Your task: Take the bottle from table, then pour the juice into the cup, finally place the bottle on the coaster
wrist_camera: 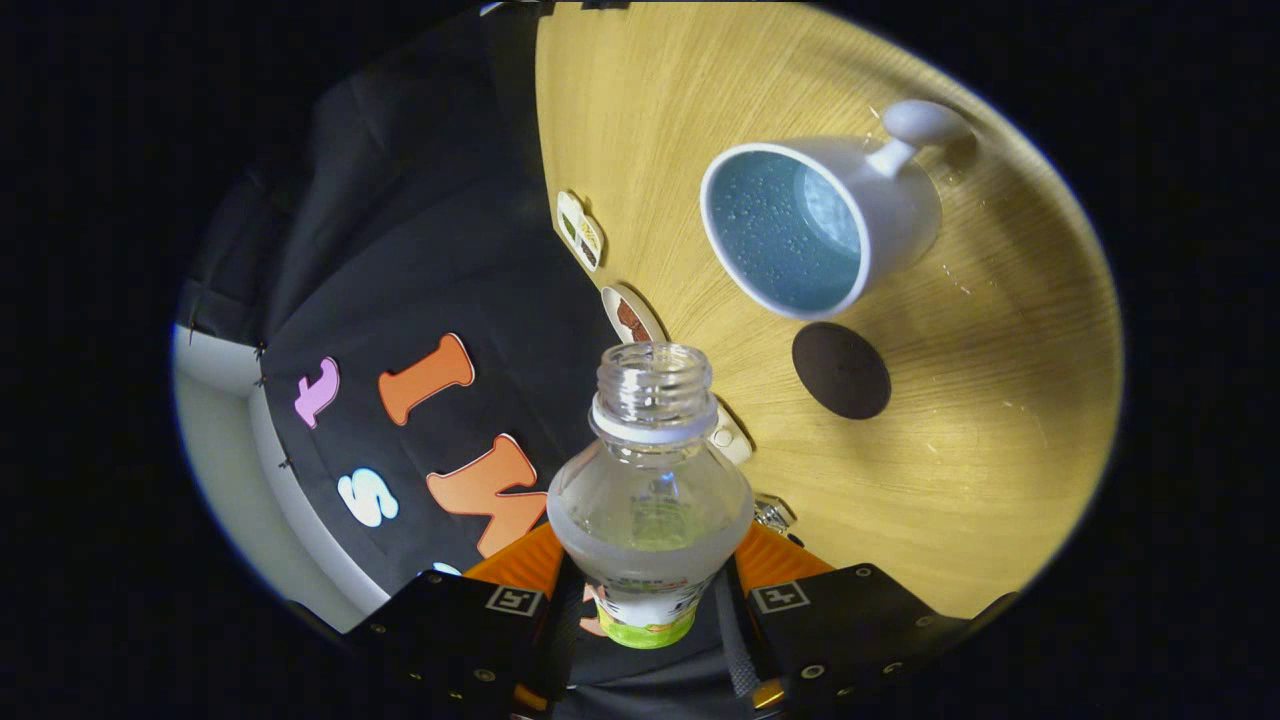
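The claw (648, 600) is clenched around the open, nearly empty bottle (650, 500), which looks light, thin-walled and easily squashed.

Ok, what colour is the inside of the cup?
Light blue inside, white outside: the cup, beyond the bottle the gripper holds, gripper view.

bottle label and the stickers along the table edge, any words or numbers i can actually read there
Bottle, held between the gripper fingers: its label has print, too small and blurred to read.
Stickers along the table edge: pictures, no readable words.
Square markers on the gripper: patterns, no text.
Cup and coaster: no text.
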### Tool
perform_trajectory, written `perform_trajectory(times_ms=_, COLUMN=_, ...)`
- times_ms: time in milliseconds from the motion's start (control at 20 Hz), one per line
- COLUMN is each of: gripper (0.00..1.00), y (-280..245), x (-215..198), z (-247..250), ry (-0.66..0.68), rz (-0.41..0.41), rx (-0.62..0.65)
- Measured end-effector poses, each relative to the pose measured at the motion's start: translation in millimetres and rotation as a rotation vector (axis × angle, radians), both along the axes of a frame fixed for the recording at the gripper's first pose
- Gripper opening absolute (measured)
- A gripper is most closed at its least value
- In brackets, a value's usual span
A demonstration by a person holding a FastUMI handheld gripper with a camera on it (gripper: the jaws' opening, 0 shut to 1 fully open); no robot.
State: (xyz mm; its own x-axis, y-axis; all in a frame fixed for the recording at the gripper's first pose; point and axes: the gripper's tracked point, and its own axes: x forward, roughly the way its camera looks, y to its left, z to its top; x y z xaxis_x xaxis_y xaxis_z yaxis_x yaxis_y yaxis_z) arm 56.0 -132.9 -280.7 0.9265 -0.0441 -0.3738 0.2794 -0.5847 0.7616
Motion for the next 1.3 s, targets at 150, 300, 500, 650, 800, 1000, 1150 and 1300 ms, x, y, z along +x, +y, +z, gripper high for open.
perform_trajectory(times_ms=150, gripper=0.61, y=1.4, x=-0.6, z=-4.8, ry=0.018, rz=0.039, rx=-0.125)
perform_trajectory(times_ms=300, gripper=0.61, y=3.3, x=-0.6, z=-4.4, ry=0.025, rz=0.079, rx=-0.26)
perform_trajectory(times_ms=500, gripper=0.61, y=10.8, x=-13.7, z=-19.3, ry=0.114, rz=0.157, rx=-0.527)
perform_trajectory(times_ms=650, gripper=0.61, y=17.8, x=-21.0, z=-26.7, ry=0.191, rz=0.254, rx=-0.757)
perform_trajectory(times_ms=800, gripper=0.61, y=29.1, x=-16.3, z=-16.3, ry=0.207, rz=0.336, rx=-0.954)
perform_trajectory(times_ms=1000, gripper=0.61, y=36.1, x=-2.5, z=0.8, ry=0.228, rz=0.388, rx=-1.182)
perform_trajectory(times_ms=1150, gripper=0.61, y=28.6, x=0.1, z=13.8, ry=0.295, rz=0.398, rx=-1.366)
perform_trajectory(times_ms=1300, gripper=0.61, y=26.5, x=0.1, z=30.2, ry=0.364, rz=0.402, rx=-1.543)
